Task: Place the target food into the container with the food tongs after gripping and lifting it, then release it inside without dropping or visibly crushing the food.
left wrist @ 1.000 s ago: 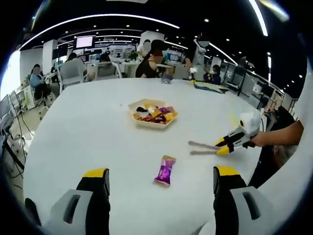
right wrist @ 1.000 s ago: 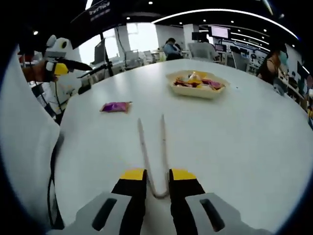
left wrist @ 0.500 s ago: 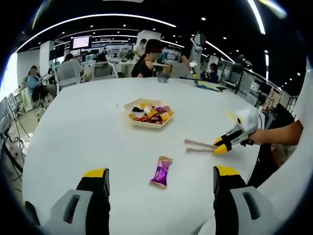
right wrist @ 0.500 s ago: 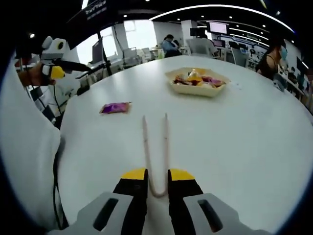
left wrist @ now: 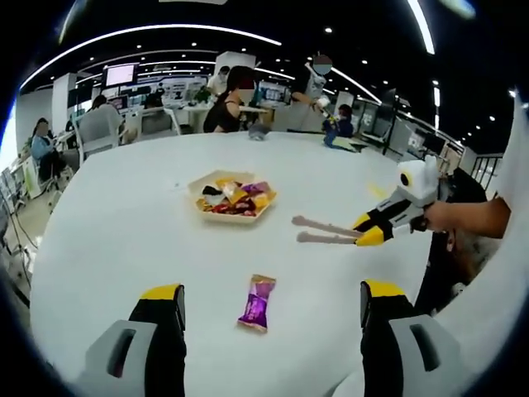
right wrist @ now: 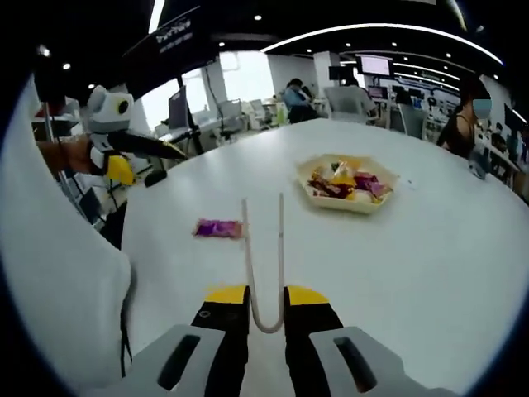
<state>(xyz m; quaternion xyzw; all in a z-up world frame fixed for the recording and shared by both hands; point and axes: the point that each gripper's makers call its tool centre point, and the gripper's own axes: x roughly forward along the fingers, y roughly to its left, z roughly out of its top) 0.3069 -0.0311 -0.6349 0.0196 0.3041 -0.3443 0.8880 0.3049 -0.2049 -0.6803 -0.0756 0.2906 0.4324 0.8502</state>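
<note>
Purple foil snack packet [right wrist: 219, 228] lies on table just left of pale tongs [right wrist: 264, 256] clamped in right gripper [right wrist: 265, 299]; left gripper [left wrist: 273, 299] wide open, empty.

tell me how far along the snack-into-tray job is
Done: the right gripper is shut on the food tongs, whose arms stand open above the white table. In hand: nothing gripped yet. Left: the purple snack packet lies on the table, apart from the filled tray.
</note>
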